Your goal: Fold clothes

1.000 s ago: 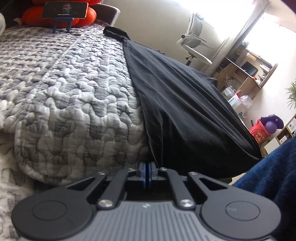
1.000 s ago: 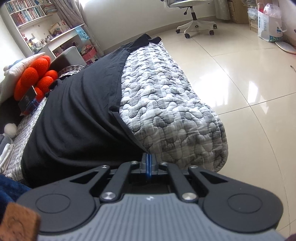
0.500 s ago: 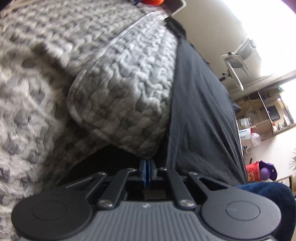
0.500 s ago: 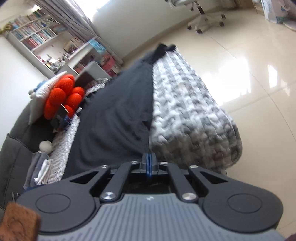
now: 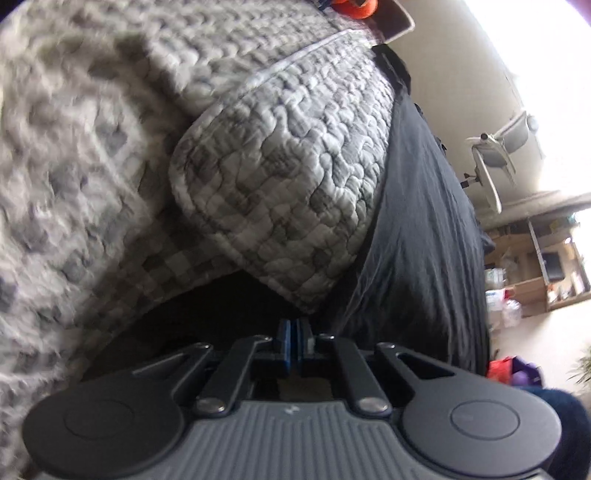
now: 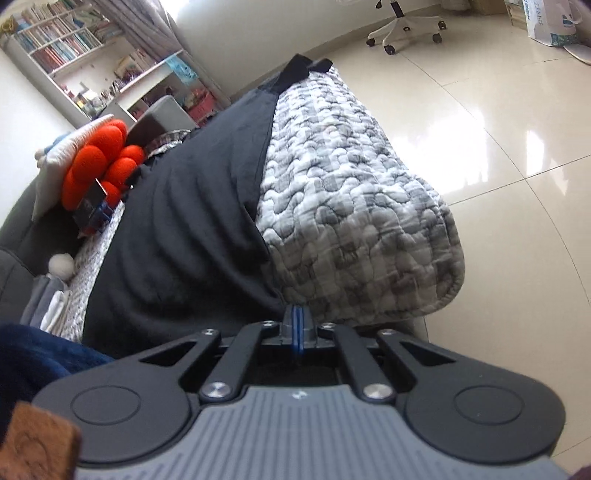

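Left wrist view: the left gripper (image 5: 293,328) has its blue pads pressed together at the near edge of the quilt (image 5: 288,177), right where the black garment (image 5: 424,229) hangs down beside it. It looks to be pinching the garment's near edge or corner, though the cloth between the pads is too dark to make out for certain. The garment lies stretched lengthwise over the quilt, running away toward a chair (image 5: 495,162). Count here: one garment, one quilt, one chair, one gripper.

Right wrist view: the right gripper (image 6: 297,325) is likewise pressed together, its pads meeting at the garment's (image 6: 184,229) other near corner, where black cloth meets the quilt (image 6: 351,214). The garment is spread long, its far end draped over the quilt's far edge. An orange cushion (image 6: 99,162) sits to the left, and a chair base (image 6: 402,26) stands on the floor (image 6: 498,129). Count: one garment, one cushion, one gripper.

Judged step: both near corners are held, so a fold is in hand. The next move calls for carrying both corners evenly, keeping the edge taut, and laying them square on the far part.
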### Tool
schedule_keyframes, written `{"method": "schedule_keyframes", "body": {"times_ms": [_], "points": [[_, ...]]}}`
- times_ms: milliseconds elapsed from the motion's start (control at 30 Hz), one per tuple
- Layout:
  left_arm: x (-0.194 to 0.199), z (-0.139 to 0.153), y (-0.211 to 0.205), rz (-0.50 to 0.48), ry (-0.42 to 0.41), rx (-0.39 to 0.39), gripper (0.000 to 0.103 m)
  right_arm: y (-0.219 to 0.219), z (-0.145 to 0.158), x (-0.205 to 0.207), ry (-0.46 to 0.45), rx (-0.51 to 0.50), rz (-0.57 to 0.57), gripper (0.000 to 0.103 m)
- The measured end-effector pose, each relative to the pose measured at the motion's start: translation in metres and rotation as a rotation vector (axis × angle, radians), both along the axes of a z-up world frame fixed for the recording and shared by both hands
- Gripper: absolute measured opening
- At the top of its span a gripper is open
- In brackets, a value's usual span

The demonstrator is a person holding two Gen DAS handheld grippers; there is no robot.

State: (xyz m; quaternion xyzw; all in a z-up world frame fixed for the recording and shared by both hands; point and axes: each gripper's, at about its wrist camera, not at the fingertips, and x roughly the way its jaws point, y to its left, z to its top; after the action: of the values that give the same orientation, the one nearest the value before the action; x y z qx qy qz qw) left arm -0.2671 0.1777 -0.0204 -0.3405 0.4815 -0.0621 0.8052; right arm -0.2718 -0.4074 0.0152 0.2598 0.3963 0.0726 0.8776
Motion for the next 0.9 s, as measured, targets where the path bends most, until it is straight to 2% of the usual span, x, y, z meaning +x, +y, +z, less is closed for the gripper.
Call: {"method": "schedule_keyframes", "body": {"times_ms": [33,133,200,233,333,367,433,467,500,633,667,700,733,767,800,900], "points": [[-0.001,0.008,-0.004,-0.019,-0.026,0.069,0.003,0.001,0.000,-0.001,-0.013,-0.004,0.011,0.002],[-0.002,0.012,-0.003,-0.075,-0.065,0.124,0.006,0.002,0.003,-0.003,-0.082,0.019,0.032,0.003],[-0.002,0.015,-0.006,-0.114,-0.107,0.175,0.011,0.006,0.001,0.000,-0.091,-0.001,0.042,0.013],[-0.001,0.017,-0.009,-0.134,-0.137,0.207,0.013,0.007,0.000,0.001,-0.096,-0.011,0.046,0.013],[0.004,0.019,-0.017,-0.207,-0.230,0.261,0.028,0.015,-0.007,0.008,-0.093,-0.064,0.067,0.014],[0.007,0.019,-0.020,-0.233,-0.262,0.271,0.039,0.017,-0.009,0.010,-0.091,-0.084,0.074,0.014],[0.013,0.016,-0.027,-0.265,-0.293,0.291,0.042,0.023,-0.014,0.014,-0.093,-0.119,0.100,0.033],[0.017,0.014,-0.030,-0.285,-0.310,0.296,0.043,0.026,-0.016,0.015,-0.100,-0.137,0.118,0.051],[0.021,0.012,-0.033,-0.305,-0.326,0.301,0.046,0.029,-0.017,0.017,-0.108,-0.156,0.136,0.053],[0.032,-0.001,-0.043,-0.377,-0.335,0.246,0.043,0.036,-0.028,0.026,-0.100,-0.165,0.194,0.053],[0.034,-0.004,-0.046,-0.383,-0.330,0.250,0.038,0.038,-0.031,0.028,-0.092,-0.165,0.208,0.053],[0.036,-0.007,-0.050,-0.389,-0.324,0.253,0.013,0.041,-0.034,0.029,-0.078,-0.169,0.222,0.042],[0.039,-0.011,-0.049,-0.381,-0.295,0.242,0.002,0.042,-0.036,0.030,-0.068,-0.175,0.227,0.031],[0.039,-0.011,-0.046,-0.366,-0.278,0.210,0.002,0.043,-0.038,0.030,-0.058,-0.182,0.232,0.003],[0.039,-0.011,-0.042,-0.351,-0.262,0.179,0.002,0.042,-0.039,0.029,-0.052,-0.179,0.234,0.003],[0.030,0.004,-0.037,-0.351,-0.269,0.162,0.002,0.032,-0.028,0.017,-0.067,-0.107,0.217,0.002]]}}
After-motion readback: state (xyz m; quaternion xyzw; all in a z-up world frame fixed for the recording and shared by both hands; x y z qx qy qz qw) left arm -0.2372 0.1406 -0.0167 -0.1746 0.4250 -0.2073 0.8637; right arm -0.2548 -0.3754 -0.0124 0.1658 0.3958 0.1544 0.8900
